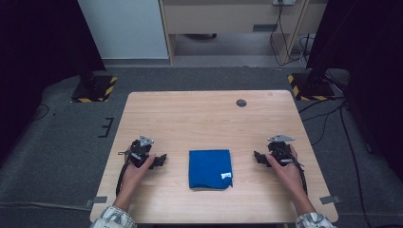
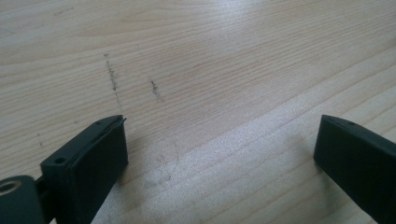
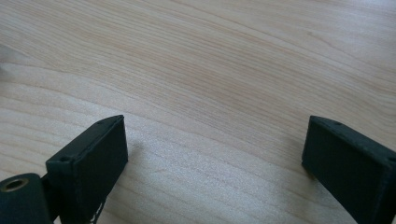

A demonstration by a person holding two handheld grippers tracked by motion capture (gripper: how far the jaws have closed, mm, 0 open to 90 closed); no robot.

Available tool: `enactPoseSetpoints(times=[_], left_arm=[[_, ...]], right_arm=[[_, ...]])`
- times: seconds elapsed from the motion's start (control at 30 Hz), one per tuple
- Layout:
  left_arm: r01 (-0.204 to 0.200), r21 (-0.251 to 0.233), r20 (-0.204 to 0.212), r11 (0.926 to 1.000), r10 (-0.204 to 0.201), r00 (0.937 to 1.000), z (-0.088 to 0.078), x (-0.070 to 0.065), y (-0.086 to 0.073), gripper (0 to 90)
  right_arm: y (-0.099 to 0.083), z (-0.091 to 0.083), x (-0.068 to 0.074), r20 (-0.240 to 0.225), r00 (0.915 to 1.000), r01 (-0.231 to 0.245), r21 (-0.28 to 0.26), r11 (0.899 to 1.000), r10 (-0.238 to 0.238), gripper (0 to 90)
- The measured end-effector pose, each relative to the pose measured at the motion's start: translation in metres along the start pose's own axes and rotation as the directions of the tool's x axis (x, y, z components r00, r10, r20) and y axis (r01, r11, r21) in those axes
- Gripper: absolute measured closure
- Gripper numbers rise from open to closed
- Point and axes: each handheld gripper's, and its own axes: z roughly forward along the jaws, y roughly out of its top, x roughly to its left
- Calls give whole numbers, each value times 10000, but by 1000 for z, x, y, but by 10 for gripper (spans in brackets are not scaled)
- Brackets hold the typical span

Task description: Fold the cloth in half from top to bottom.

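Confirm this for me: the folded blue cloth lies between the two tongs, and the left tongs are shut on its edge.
Not quite. The folded blue cloth does lie between them, but the left tongs are open over bare table, as the left gripper view shows.

A wooden table (image 1: 209,114) fills mid-frame, with a small dark disc (image 1: 241,102), perhaps a cable port, upper right; grey carpet (image 1: 57,142) surrounds it.

Folded blue cloth (image 1: 209,168), flat, white tag at corner
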Motion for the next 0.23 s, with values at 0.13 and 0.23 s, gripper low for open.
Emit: enactPoseSetpoints(times=[0.13,0.23], left_arm=[[-20,13,7,10000,20,10000,0,0,0,10],[-18,13,5,10000,18,10000,0,0,0,9]], right_arm=[[0,0,0,-26,10000,-5,7,10000,5,68],[0,0,0,-18,10000,-21,11,10000,21,68]])
